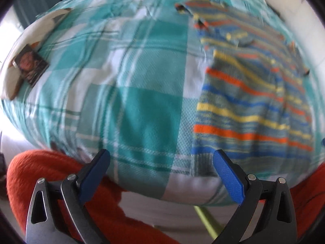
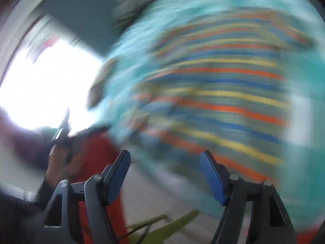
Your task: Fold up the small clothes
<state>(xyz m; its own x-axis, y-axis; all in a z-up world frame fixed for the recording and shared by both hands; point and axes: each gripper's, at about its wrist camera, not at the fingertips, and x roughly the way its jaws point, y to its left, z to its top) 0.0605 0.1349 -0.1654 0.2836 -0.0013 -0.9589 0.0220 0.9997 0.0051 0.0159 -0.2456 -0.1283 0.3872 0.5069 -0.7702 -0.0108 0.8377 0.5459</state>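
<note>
Left wrist view: the left claw [image 1: 161,174] stands wide, nothing between its two fingers, each a black arm faced with a blue, finely dotted pad [image 1: 228,178]. Below and ahead lies a rounded surface draped in a woven checked cloth [image 1: 130,93], large teal and white squares crossed by thin lines, the weave coarse and visible close up. It is hard to tell whether this is a bed or a cushion. On the right part of that cloth lies one small striped knit garment [image 1: 254,101], grey-green ground with orange, yellow and blue bands, spread fairly flat with some rumples; its near hem sits just ahead of the right finger and is not touched. At the far left edge rests one small rectangular printed card or picture [image 1: 30,68] on a pale object. Orange-red, fuzzy fabric [image 1: 50,172] fills the lower left and reappears at the lower right edge. A thin yellow-green strip [image 1: 205,219] shows low in the gap.

Right wrist view: heavy motion blur. The right claw [image 2: 164,172] is spread wide and empty, two black fingers with blue pads [image 2: 212,178]. The striped knit garment [image 2: 213,101] smears across the middle and right, lying on the teal checked cloth [image 2: 203,2], ahead of the fingers. A bright white glare fills the left. Orange-red fabric [image 2: 97,154] stands lower left; yellow-green shapes [image 2: 168,226] lie along the bottom.
</note>
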